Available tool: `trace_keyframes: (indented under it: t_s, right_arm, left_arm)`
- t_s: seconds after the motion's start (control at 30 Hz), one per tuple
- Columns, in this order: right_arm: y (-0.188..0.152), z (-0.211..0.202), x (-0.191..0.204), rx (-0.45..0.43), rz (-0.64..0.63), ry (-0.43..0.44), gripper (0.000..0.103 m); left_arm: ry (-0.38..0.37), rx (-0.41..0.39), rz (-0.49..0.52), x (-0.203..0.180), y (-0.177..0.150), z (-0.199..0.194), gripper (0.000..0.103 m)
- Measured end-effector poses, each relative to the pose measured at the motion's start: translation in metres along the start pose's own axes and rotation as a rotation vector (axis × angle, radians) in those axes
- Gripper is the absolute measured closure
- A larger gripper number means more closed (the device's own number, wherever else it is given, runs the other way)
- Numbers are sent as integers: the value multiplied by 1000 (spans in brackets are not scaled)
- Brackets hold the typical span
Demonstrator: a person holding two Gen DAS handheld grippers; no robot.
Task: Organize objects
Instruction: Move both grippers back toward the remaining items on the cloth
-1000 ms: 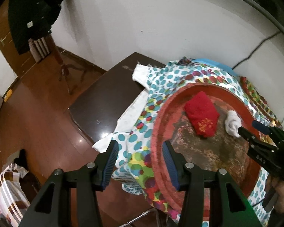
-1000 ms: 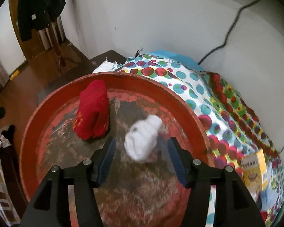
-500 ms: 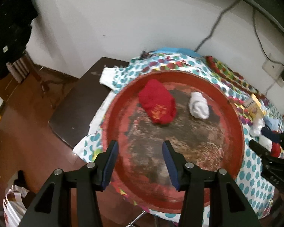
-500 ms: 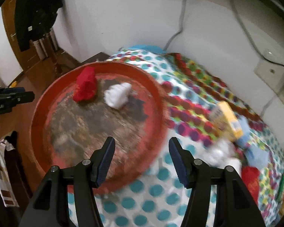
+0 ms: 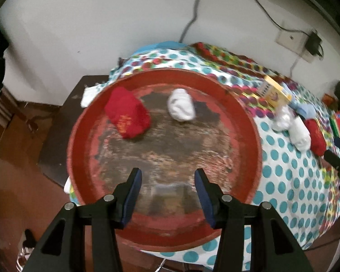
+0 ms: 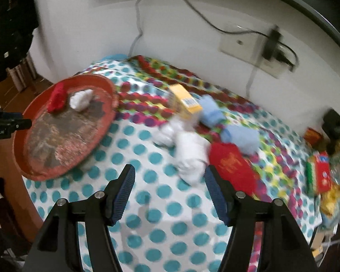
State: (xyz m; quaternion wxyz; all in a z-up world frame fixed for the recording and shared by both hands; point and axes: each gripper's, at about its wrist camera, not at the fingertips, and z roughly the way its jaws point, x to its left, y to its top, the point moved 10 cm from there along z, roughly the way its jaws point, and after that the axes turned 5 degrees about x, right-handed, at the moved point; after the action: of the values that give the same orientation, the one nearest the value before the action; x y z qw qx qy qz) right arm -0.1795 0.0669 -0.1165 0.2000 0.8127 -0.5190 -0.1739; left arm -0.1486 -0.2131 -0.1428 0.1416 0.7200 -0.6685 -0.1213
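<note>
White sock roll (image 5: 181,107) now sits in the red tray (image 5: 83,122), dropped beside the red sock roll (image 5: 127,119), which lies at its 9 o'clock; the two are near but not touching. My right gripper (image 6: 167,190) has let go of it and swung off the tray to the pile on the dotted cloth (image 6: 147,204). Its jaws are apart with nothing between them. So two rolls are sorted and I judge the next pick is starting.

Closest target: another white sock roll (image 6: 190,158), just ahead of the right gripper at 12 o'clock. A red sock roll (image 6: 233,165) touches it at 3 o'clock, so pinching both is a risk. A smaller white bundle (image 6: 167,131) sits at its 10 o'clock. Two light blue rolls (image 6: 212,113) lie further back, beside a yellow box (image 6: 184,102).

Left gripper (image 5: 167,195) has moved over the tray's near edge, jaws apart, empty. Frames are blurred.

Right edge: snack packets (image 6: 319,176), a wall socket (image 6: 249,45) with a cable.
</note>
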Motion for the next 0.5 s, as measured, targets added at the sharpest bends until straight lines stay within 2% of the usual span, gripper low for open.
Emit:
trace_keyframes:
  t_s: [0.23,0.5]
  right_arm:
    - [-38,-7,-54,14,109,-48,41]
    - [-72,-9,-99,26,191,-84,41]
  left_arm:
    - [-31,17,89,-40,-8,9,53]
    - [-66,41,179,-82,-19,22,54]
